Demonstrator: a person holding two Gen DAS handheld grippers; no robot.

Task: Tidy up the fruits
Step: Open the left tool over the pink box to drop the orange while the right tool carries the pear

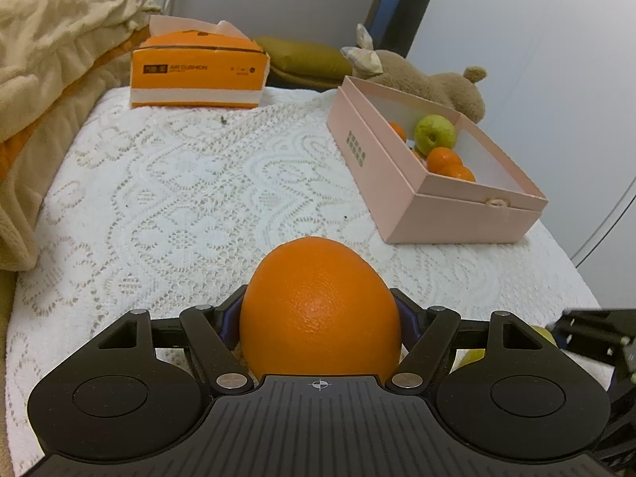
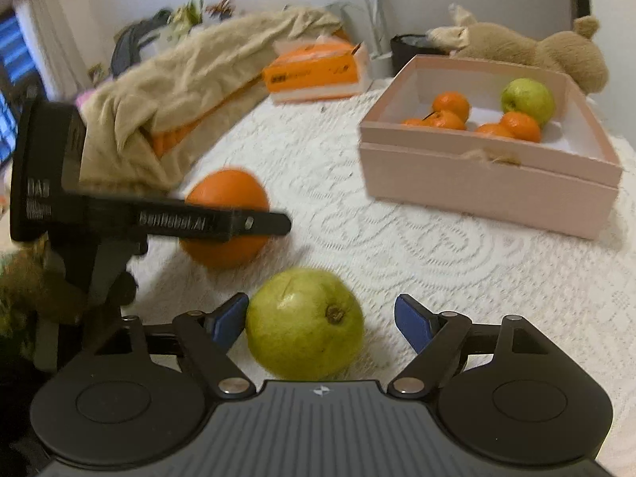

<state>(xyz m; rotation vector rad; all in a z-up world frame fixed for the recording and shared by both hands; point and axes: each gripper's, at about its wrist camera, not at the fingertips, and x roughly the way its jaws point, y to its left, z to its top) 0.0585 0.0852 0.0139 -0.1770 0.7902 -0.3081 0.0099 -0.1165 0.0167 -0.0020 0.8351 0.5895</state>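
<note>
- White lace cloth (image 1: 190, 183) covers the table, and at its far side stand an orange tissue box (image 1: 196, 75) and a pink box (image 1: 437, 183) with no lid on it
- Beside the table on the left lies a beige blanket (image 1: 51, 51), and behind the pink box sits a brown plush toy (image 1: 429, 79); pale walls close the room
- Inside the pink box I can see several small mandarins (image 2: 449, 113) and one green guava (image 2: 526, 97), so this part of the sorting looks already done
- Two fruits are not yet in the box: a big orange (image 1: 320, 310) and a second green guava (image 2: 304, 324), both near the front of the table and well apart from the box
- The left gripper (image 1: 320, 318) is closed around the big orange, with its blue pads pressed on both sides of the fruit; whether the orange touches the cloth I cannot tell
- The right gripper (image 2: 322, 318) is open, its fingers on each side of the second guava; the left pad is just beside the skin, the right pad is clearly apart
- This guava lies on the lace with its dark blossom end turned to the camera
- My judgement: the task is more than half done, and what is left is to carry these two fruits into the box
</note>
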